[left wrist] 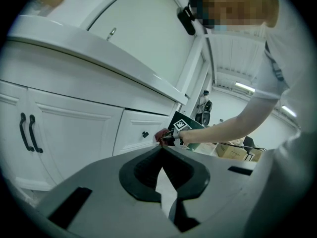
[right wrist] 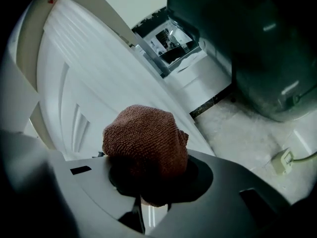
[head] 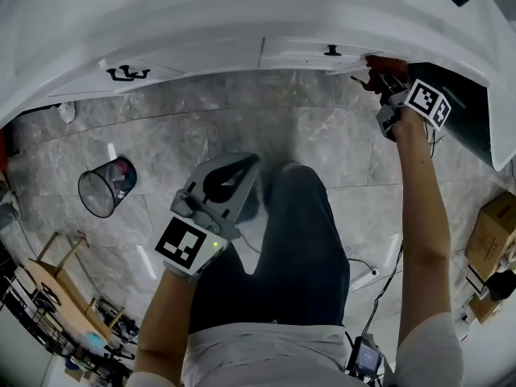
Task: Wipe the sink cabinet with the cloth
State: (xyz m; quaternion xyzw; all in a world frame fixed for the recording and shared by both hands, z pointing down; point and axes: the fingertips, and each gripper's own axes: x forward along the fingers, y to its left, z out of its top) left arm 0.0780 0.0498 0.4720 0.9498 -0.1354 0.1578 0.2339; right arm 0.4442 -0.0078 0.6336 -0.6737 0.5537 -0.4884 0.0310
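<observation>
Where the cloth sits: the reddish-brown terry cloth is bunched into a ball between the jaws of the right hand-held gripper and bulges out past their tips.
Cloth and cabinet: at the upper right of the head view the cloth lies against the front of the white panelled sink cabinet. It is just right of the small black drawer knob and under the overhanging edge of the white tabletop.
Right hand-held gripper: clamped on the cloth, at the end of a bare arm reaching up to the cabinet.
Left hand-held gripper: jaws closed on each other with nothing between them. It sits at the lower centre of the head view, well apart from the cabinet and the cloth, above the person's dark trousers.
Cabinet doors: a pair of curved black handles at the upper left of the head view.
Floor: grey marbled tile, with a black wire-mesh wastebasket at the left.
</observation>
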